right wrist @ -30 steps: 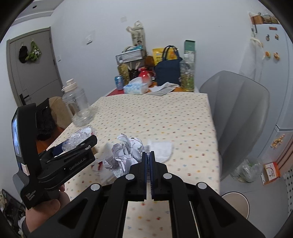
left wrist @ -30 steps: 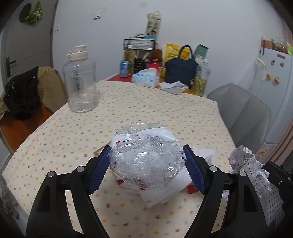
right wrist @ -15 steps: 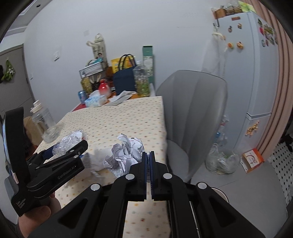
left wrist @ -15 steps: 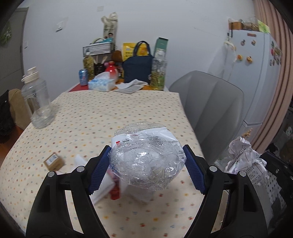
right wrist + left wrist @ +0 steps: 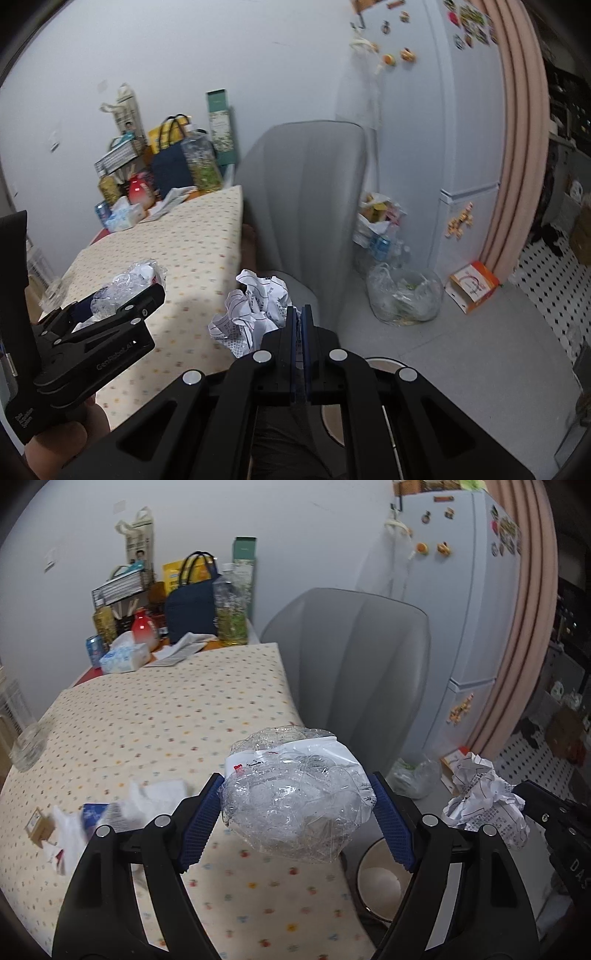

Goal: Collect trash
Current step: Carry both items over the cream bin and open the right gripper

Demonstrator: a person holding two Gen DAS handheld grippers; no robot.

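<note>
Gripping a crumpled clear plastic bottle (image 5: pixel 295 805) between their blue pads, the left tongs (image 5: pixel 297 825) stand wide around it at the centre of the left wrist view, the bottle held clear above the surface (image 5: pixel 166 720) near its right edge. The right tongs (image 5: pixel 298 325) are pressed tight together on a crumpled ball of printed paper (image 5: pixel 255 314), which juts out at about 10 o'clock from the pads — in the left wrist view the same paper shows at 3 o'clock, level with the bottle.

Below the bottle, at about 5 o'clock, a round white-lined bin (image 5: pixel 380 878) sits on the floor, partly hidden by the right-hand finger of the left tongs. On the dotted cloth at 9 o'clock lie white tissues (image 5: pixel 155 797), a small blue packet (image 5: pixel 92 812) and a little brown box (image 5: pixel 37 825) — all blurred.

A grey chair (image 5: pixel 351 664) stands at the surface's right side. Past it on the floor, a clear plastic bag (image 5: pixel 404 299) with scraps inside rests near an orange and white box (image 5: pixel 472 286). A white fridge (image 5: pixel 461 609) with magnets fills the 2 o'clock side.

At the far end of the surface, around 11 o'clock, stand a dark blue bag (image 5: pixel 190 609), a tissue pack (image 5: pixel 123 659), a red pot (image 5: pixel 142 629) and a tall clear bottle (image 5: pixel 232 611). A person's hand (image 5: pixel 62 439) holds the left tongs' handle at 8 o'clock in the right wrist view.
</note>
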